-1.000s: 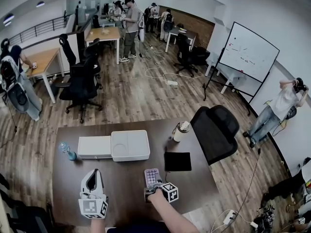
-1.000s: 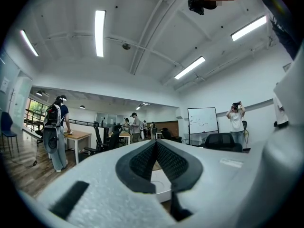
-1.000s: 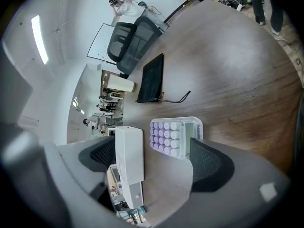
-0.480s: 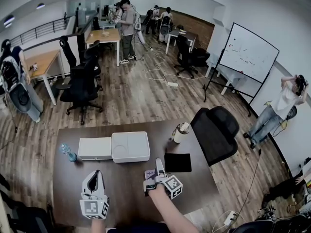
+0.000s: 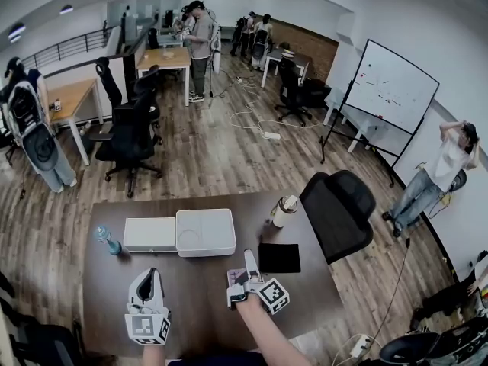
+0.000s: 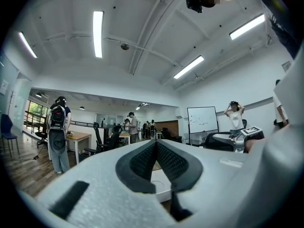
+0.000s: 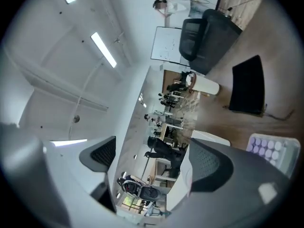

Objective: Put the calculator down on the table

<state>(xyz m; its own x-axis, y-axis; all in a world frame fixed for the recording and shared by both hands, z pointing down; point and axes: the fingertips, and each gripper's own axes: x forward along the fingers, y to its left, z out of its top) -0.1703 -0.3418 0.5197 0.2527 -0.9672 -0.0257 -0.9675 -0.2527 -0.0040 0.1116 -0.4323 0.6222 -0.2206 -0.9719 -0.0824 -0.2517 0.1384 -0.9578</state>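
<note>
The calculator [image 5: 234,280], pale lilac with round keys, lies flat on the dark brown table [image 5: 198,296] near its front edge. In the right gripper view the calculator [image 7: 272,149] shows at the lower right, outside the jaws. My right gripper [image 5: 248,258] hovers just right of it, rolled onto its side, and in the right gripper view my right gripper [image 7: 152,165] stands open with nothing between its pads. My left gripper [image 5: 146,274] rests at the front left with its jaws shut and empty; the left gripper's [image 6: 156,145] pads meet at the tip.
Two white boxes [image 5: 149,233] [image 5: 204,231] sit side by side mid-table. A blue bottle [image 5: 107,239] stands at the left, a white tumbler [image 5: 284,207] and a black pad [image 5: 279,257] at the right. A black office chair [image 5: 340,204] stands off the right edge.
My right gripper has let go of the calculator, rolled sideways and shifted slightly right. The calculator now lies on the table. The left gripper has not moved.
</note>
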